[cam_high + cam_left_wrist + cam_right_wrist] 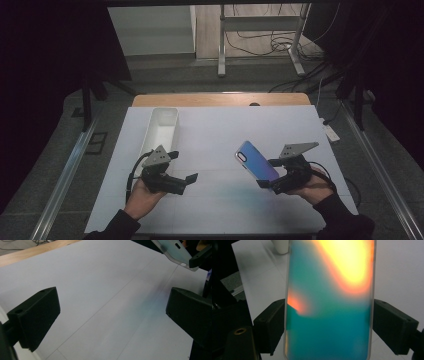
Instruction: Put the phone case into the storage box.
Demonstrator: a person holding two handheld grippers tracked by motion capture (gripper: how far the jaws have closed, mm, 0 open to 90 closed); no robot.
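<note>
Iridescent phone case (256, 161), raised tilted above white table (220, 135), clamped across its width in right gripper (272, 175); left gripper (182, 167), jaws apart, empty, beside white bin (162, 127).

Wide bare white sheet (220, 145) between both grippers, open for passing; only white bin (162, 127) blocking far left, phone case (256, 160) raised at right.

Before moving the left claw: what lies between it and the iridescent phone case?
Only bare white table between left claw and phone case, in the high view.
</note>
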